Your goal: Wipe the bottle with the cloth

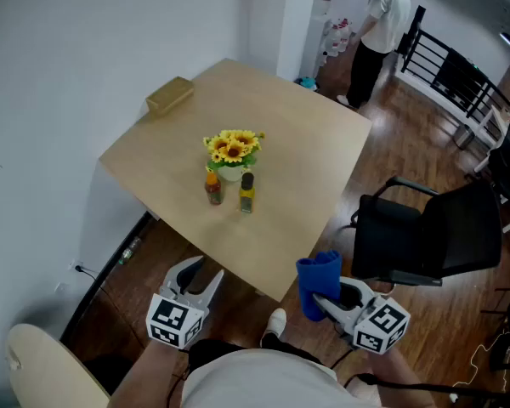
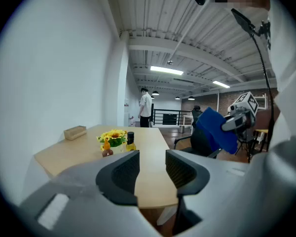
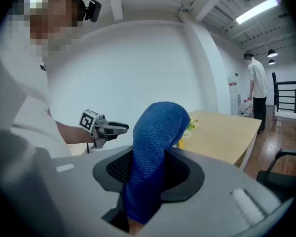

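Observation:
Two small bottles stand mid-table in the head view: a black-capped one with yellow contents (image 1: 247,193) and an orange-capped one (image 1: 213,189), both in front of a pot of sunflowers (image 1: 232,151). My right gripper (image 1: 325,299) is shut on a blue cloth (image 1: 318,280), held below the table's near corner. In the right gripper view the cloth (image 3: 155,147) stands up between the jaws of that gripper (image 3: 150,167). My left gripper (image 1: 202,272) is open and empty, off the table's near edge. The left gripper view looks past that gripper (image 2: 152,168) at both bottles (image 2: 131,141).
The wooden table (image 1: 306,151) carries a tan box (image 1: 169,94) at its far left corner. A black office chair (image 1: 433,232) stands right of the table. A white wall runs along the left. A person (image 1: 382,24) stands far off by a black railing.

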The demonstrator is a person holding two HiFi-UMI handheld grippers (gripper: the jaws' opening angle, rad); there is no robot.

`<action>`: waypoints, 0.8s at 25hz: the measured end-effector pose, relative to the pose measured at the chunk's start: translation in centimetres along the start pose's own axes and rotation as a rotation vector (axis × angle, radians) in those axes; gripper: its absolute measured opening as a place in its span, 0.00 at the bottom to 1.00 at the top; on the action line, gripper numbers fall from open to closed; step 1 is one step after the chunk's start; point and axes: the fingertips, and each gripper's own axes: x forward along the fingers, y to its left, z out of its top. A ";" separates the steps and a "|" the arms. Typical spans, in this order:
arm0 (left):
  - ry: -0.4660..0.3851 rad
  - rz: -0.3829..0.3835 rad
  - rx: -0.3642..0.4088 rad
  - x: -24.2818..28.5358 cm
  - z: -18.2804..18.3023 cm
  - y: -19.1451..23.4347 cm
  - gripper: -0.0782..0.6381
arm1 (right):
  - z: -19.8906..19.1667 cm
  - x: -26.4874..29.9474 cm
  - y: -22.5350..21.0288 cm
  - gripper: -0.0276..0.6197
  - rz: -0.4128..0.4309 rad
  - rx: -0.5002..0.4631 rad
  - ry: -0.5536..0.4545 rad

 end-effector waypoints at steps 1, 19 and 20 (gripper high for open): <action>0.005 0.014 0.003 2.4 0.5 0.8 0.36 | 0.3 -0.1 -2.1 0.28 -0.009 0.002 0.004; 0.158 0.007 0.030 28.2 1.4 11.1 0.45 | 3.2 -0.3 -13.2 0.28 -0.262 0.130 -0.024; 0.158 -0.009 0.039 28.6 1.4 11.0 0.43 | 3.4 -0.2 -13.3 0.28 -0.278 0.134 -0.025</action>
